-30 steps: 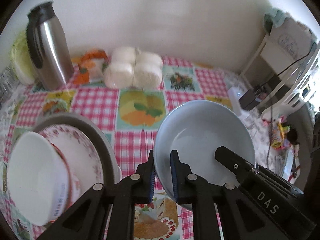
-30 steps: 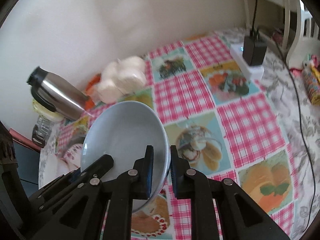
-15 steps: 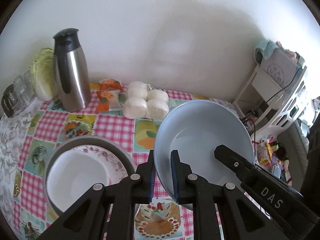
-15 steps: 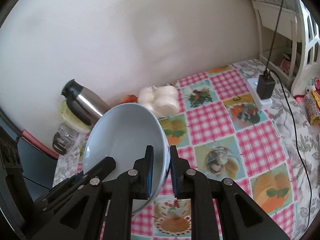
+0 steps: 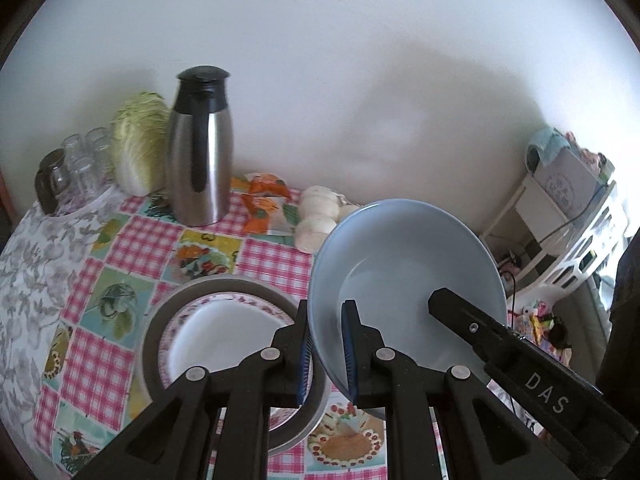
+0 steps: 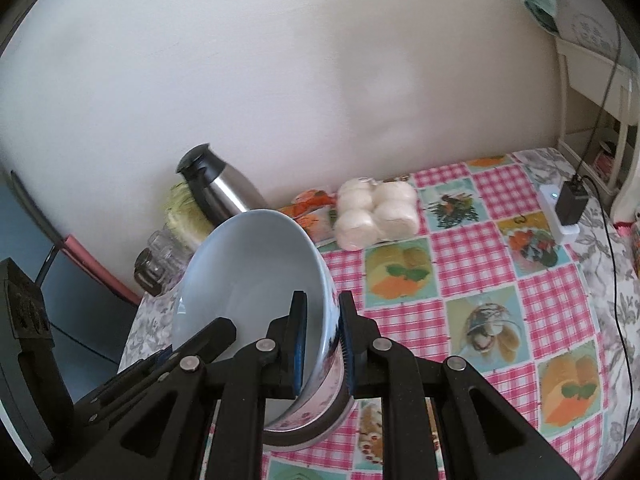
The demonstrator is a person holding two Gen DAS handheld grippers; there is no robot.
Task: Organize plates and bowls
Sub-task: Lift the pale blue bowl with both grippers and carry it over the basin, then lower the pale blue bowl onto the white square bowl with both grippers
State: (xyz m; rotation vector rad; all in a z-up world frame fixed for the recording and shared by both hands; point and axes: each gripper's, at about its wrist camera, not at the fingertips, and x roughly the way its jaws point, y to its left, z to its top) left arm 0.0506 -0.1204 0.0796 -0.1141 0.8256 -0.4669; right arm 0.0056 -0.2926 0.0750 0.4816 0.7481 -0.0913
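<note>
Above the checked pink-and-picture worktop (image 5: 132,248) I have the pale blue ceramic bowl (image 5: 404,276) lifted clear, pinched on opposite sides of its rim. My left gripper (image 5: 325,354) has its blue-padded fingers (image 5: 346,352) drawn nearly together, one inside the wall and one outside. My right gripper (image 6: 322,346) does the same on the other side, its fingers (image 6: 345,344) clamped on the rim where a floral band shows on the outer wall. Two holds make sense to me: a wide, smooth bowl gripped at one edge would want to swing or slip, and a pinch on each side keeps it from rocking (though it hangs tilted, its mouth turned toward the left wrist camera).

Below and to the left, seen from the left wrist, sits a stack: a grey round plate (image 5: 224,284) at the bottom, a floral-rimmed white plate (image 5: 240,304) on it and a plain white dish (image 5: 224,340) in the middle. I judge that stack to be the likely home for the blue bowl, since the largest pieces are at the bottom.

Well apart by the wall stand a steel vacuum jug with a black lid (image 5: 199,148), a cabbage (image 5: 140,144) and a wrapped pack of white buns (image 6: 376,214), all out of my carrying path.
</note>
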